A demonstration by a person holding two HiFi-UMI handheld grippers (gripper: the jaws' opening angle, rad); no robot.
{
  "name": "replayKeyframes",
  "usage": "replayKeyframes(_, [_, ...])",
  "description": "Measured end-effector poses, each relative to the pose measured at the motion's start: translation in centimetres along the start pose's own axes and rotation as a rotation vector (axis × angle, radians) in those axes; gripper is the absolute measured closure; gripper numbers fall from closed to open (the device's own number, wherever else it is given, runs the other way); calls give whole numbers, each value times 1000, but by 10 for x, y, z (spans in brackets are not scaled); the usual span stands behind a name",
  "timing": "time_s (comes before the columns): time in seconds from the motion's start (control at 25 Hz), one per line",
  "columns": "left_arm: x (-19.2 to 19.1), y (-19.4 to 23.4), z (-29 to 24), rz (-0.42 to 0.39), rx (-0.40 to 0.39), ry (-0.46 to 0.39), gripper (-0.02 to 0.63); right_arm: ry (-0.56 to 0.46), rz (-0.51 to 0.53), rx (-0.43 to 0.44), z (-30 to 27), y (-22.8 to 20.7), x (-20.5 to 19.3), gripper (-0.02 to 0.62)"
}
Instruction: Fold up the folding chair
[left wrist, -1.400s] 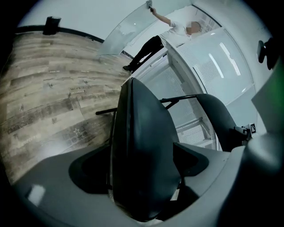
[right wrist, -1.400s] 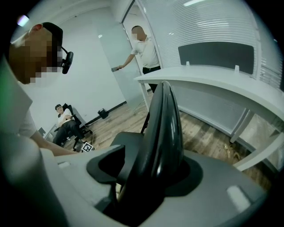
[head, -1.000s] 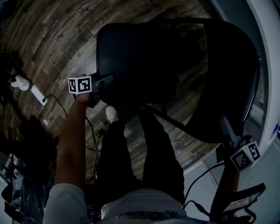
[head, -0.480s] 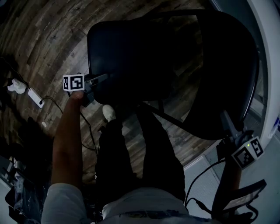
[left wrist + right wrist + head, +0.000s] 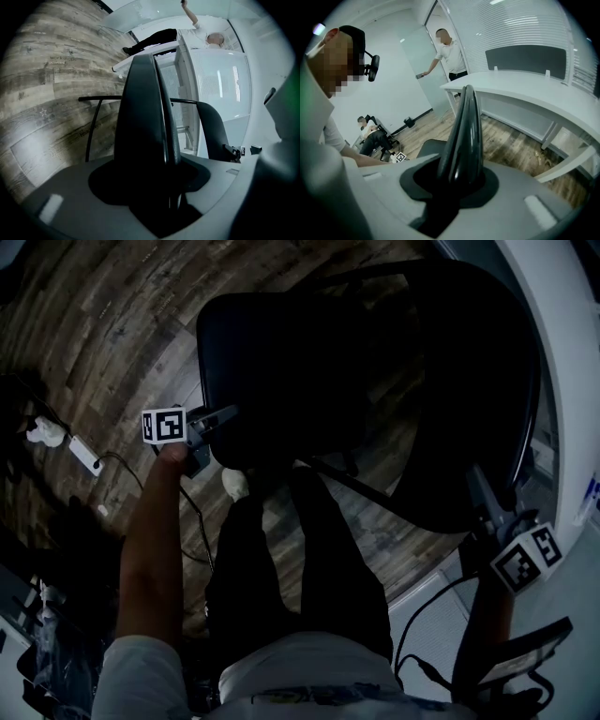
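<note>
While chair [image 5: 450,427] stands unfolded: left gripper [image 5: 223,415] closing round seat [image 5: 140,122] edge, right gripper [image 5: 476,486] closing round backrest [image 5: 466,126] top. Step, likely: taking hold. Next: swing seat up to backrest.

Wood-plank floor [image 5: 94,324] fills the head view's upper left, a white power strip [image 5: 82,454] at its left edge; the right gripper view shows a long white desk [image 5: 525,93] at right, blinds [image 5: 511,28] above it, a standing person [image 5: 451,55] by a glass door [image 5: 417,54] upper centre, a seated person [image 5: 370,135] lower left.
</note>
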State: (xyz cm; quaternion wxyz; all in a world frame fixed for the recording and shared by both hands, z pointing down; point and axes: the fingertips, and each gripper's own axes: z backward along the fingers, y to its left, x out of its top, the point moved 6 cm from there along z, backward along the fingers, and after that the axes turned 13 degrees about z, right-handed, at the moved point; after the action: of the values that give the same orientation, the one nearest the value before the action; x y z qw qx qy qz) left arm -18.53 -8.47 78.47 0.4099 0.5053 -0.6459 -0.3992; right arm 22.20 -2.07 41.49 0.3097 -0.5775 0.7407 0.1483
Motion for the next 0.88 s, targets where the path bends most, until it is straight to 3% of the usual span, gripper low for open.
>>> replayKeyframes(0.56, [-63, -76, -37, -5, -74, -6, 430, -8, 69, -20, 23, -6, -32, 514])
replayKeyframes(0.76, [-55, -139, -57, 23, -102, -9, 457, 24, 104, -21, 28, -20, 17, 517])
replayKeyframes(0.88, [-58, -166, -71, 14, -102, -3, 469, 32, 115, -28, 35, -23, 27, 518])
